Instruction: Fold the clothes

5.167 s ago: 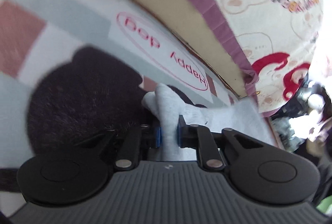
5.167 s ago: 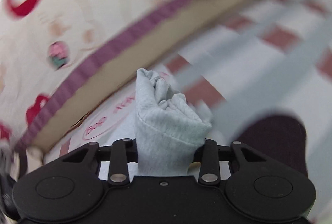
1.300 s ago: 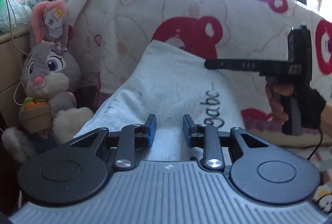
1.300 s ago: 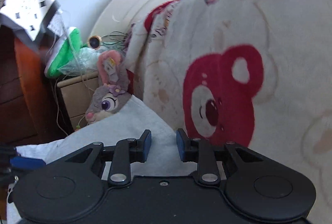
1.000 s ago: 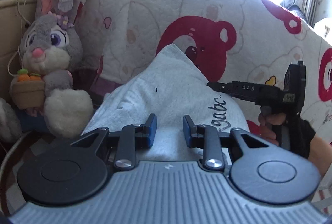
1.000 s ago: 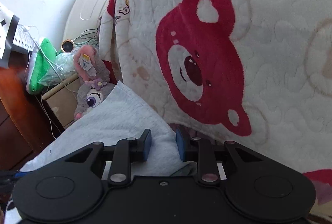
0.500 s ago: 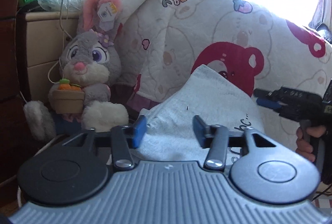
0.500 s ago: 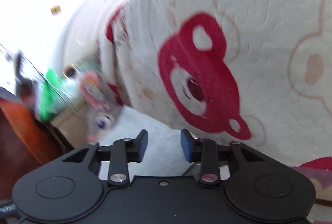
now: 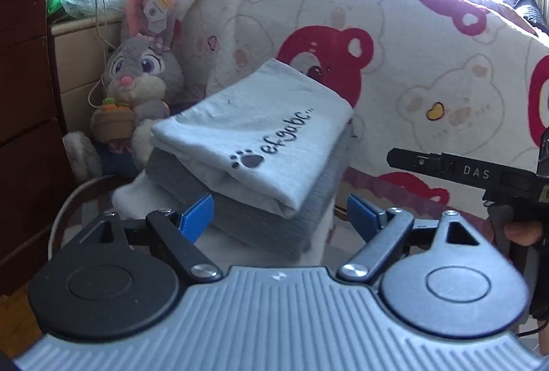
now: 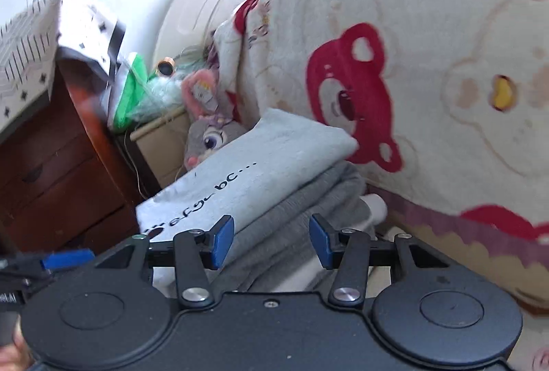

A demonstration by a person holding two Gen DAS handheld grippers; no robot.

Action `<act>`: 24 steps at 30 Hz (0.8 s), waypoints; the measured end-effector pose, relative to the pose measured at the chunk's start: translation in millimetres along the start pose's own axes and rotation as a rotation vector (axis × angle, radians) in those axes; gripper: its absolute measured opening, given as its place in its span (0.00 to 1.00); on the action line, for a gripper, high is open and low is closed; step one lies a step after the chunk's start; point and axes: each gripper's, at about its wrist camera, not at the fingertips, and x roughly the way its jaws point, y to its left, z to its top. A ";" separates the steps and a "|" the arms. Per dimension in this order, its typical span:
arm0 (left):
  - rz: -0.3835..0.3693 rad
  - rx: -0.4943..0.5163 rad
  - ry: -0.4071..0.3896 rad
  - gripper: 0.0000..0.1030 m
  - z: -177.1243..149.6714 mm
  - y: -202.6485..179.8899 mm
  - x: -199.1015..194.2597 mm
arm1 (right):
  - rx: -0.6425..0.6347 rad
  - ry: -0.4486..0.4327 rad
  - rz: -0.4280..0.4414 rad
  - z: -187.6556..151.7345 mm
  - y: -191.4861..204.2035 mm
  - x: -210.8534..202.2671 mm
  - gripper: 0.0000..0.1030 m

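A folded light grey shirt (image 9: 254,127) with a paw print and black lettering lies on top of a darker grey folded garment (image 9: 274,220), with white cloth (image 9: 223,247) under both. My left gripper (image 9: 278,216) hangs just short of the pile, its jaws opening wide with nothing pressed between the pads. In the right wrist view the same shirt (image 10: 247,172) and darker garment (image 10: 302,209) lie ahead of my right gripper (image 10: 271,240), which is open and holds nothing. The right gripper (image 9: 398,157) also shows side-on to the right of the pile.
A plush rabbit (image 9: 137,89) sits left of the pile, against a bear-print quilt (image 9: 429,79) draped behind it. A pale bedside cabinet (image 9: 79,62) with a green bag on top and dark wooden drawers (image 9: 24,130) stand at the left.
Both grippers have let go of the light grey shirt, spread their jaws and drawn back, so the whole pile now shows in front of them.
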 end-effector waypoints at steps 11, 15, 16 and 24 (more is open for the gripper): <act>0.262 0.040 0.091 0.94 -63.7 -76.3 -47.8 | 0.045 0.083 -0.068 -53.0 27.4 -115.6 0.62; 0.292 0.074 0.112 1.00 -86.2 -99.8 -63.6 | 0.028 0.111 -0.075 -67.9 32.7 -145.0 0.67; 0.296 0.077 0.113 1.00 -90.1 -103.2 -64.6 | 0.014 0.116 -0.094 -70.9 33.2 -148.0 0.67; 0.368 0.045 0.227 1.00 -106.8 -125.7 -37.2 | -0.009 0.169 -0.215 -80.6 23.7 -156.1 0.67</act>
